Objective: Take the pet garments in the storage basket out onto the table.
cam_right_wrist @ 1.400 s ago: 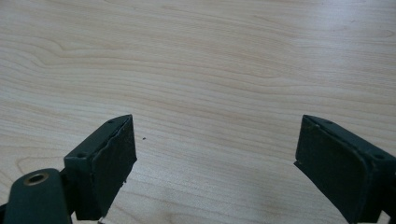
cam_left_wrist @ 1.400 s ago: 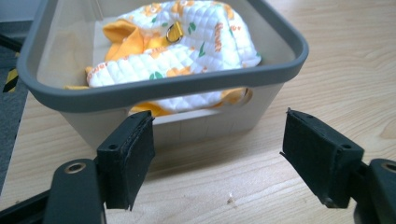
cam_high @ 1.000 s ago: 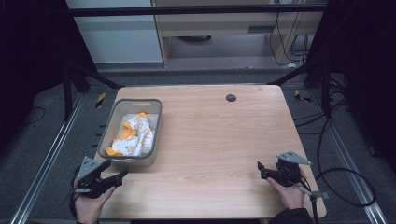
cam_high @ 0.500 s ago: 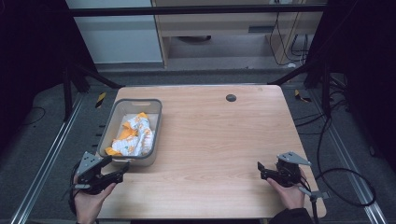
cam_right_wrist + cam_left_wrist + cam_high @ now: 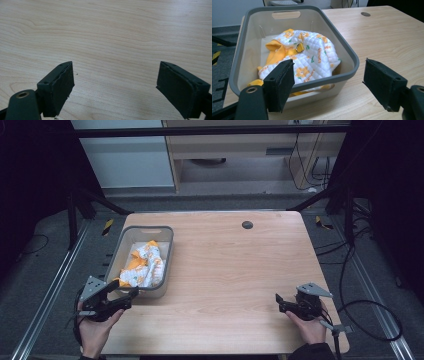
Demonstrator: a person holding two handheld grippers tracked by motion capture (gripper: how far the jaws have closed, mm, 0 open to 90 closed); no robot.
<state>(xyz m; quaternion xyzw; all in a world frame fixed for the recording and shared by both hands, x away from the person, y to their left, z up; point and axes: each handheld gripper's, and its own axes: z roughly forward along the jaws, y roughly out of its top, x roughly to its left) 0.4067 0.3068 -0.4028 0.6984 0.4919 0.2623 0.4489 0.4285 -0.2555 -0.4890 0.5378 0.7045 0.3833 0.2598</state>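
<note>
Word "flower" printed repeatedly in orange on the quilted white cloth (image 5: 312, 53), inside the grey bin (image 5: 352, 60)

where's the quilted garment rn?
In the grey bin at the table's left side, high view: the quilted garment lies bunched inside, just ahead of the left gripper.

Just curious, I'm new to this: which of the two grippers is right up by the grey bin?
The left gripper, its jaws spread open facing the grey bin. The right gripper sits over bare table.

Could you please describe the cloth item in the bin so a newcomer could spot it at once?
On the wooden table, find the grey bin at the left edge. Inside lies a crumpled quilted garment, white with orange flower prints and a yellow lining; it is the only colourful thing there.
</note>
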